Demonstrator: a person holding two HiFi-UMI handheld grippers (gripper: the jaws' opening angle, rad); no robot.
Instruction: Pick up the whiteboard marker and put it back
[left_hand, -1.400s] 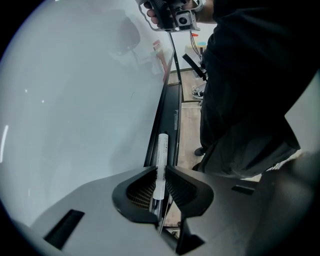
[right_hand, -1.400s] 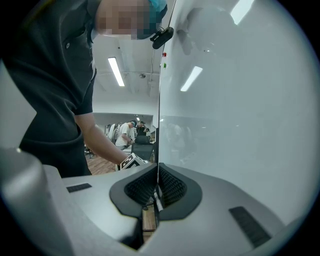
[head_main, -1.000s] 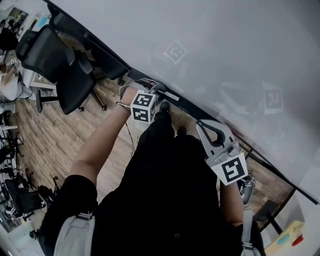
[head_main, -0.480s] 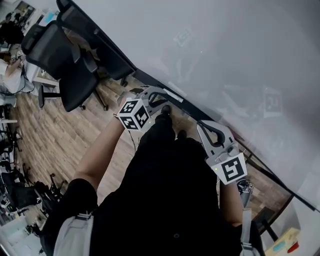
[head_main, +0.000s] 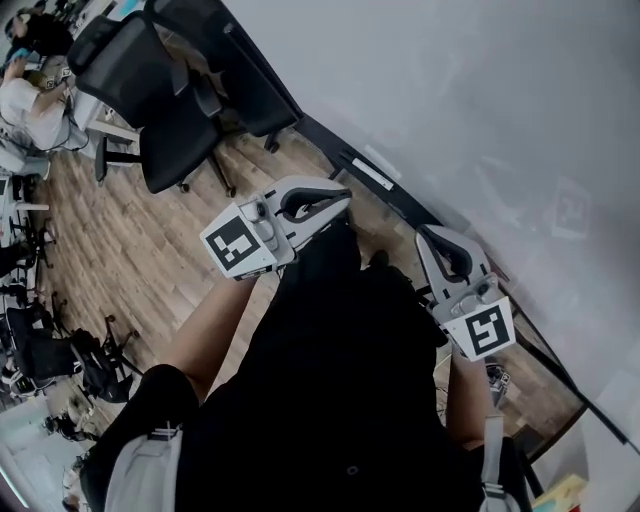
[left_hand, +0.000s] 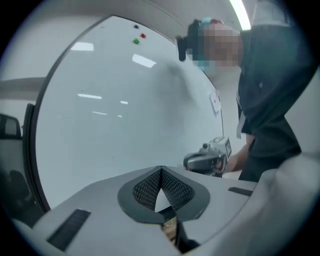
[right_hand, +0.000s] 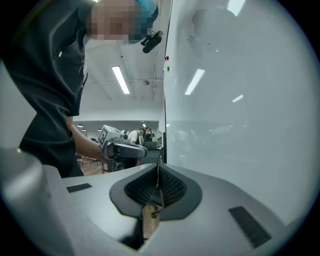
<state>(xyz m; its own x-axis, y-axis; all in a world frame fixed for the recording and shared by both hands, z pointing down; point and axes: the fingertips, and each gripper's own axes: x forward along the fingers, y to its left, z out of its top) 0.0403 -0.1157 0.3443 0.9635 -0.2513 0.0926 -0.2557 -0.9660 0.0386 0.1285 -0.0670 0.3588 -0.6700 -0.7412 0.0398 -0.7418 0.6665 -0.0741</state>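
Note:
My left gripper (head_main: 338, 198) is held level in front of the whiteboard (head_main: 480, 100), up off the black ledge (head_main: 400, 200) along the board's lower edge. Its jaws have just closed and meet with nothing between them (left_hand: 161, 172). A small white oblong thing (head_main: 376, 173) lies on the ledge; I cannot tell whether it is the marker. My right gripper (head_main: 432, 236) also points at the board, and its jaws are shut and empty (right_hand: 158, 167). Each gripper shows in the other's view: the right gripper (left_hand: 207, 159) and the left gripper (right_hand: 125, 147).
Two black office chairs (head_main: 150, 90) stand on the wooden floor (head_main: 130, 250) to the left. Red and green magnets (left_hand: 140, 37) sit high on the board. A person's dark torso fills the lower middle of the head view.
The left gripper has lifted away from the ledge, rolled so its marker cube faces left, and closed its jaws. The right gripper has stayed put.

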